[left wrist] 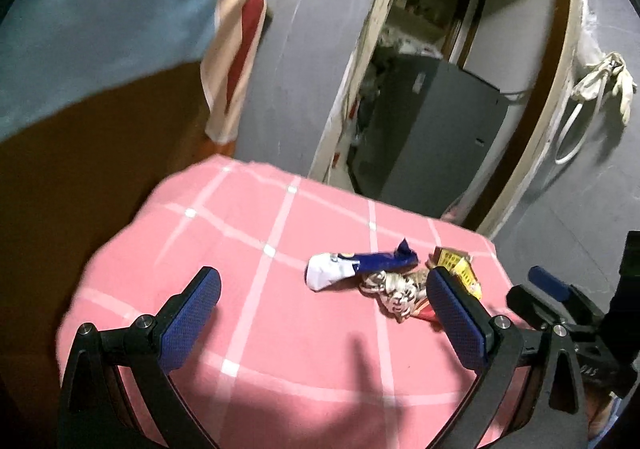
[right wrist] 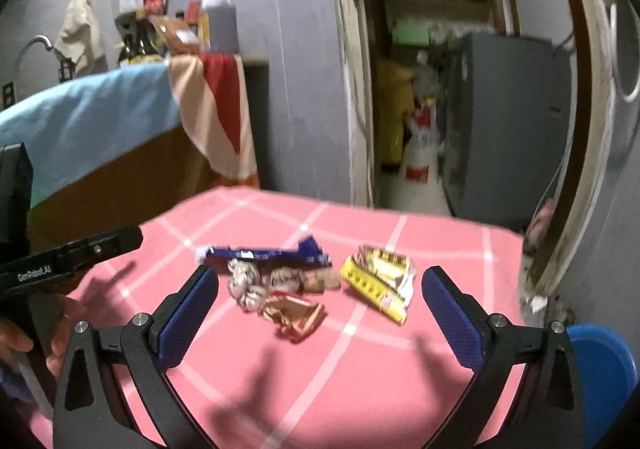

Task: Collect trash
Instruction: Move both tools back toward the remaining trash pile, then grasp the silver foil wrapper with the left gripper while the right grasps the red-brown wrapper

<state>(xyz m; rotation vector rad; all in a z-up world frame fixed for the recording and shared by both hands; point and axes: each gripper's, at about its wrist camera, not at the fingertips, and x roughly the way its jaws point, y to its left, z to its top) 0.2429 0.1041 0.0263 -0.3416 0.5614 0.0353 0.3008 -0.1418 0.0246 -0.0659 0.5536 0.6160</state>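
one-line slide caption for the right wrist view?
Open right gripper hovers over wrappers on the pink cloth; blue bin at right.

"GenRobot.AI" is printed in white on the left claw [right wrist: 100, 249] body; wrapper print is unreadable

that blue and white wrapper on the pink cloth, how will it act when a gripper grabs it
The blue and white wrapper looks like thin, crumpled, empty film, so probably floppy and very light. It will likely crush flat between the fingers rather than resist. Lying flat on the pink cloth, it may slide or drag cloth if pinched low.
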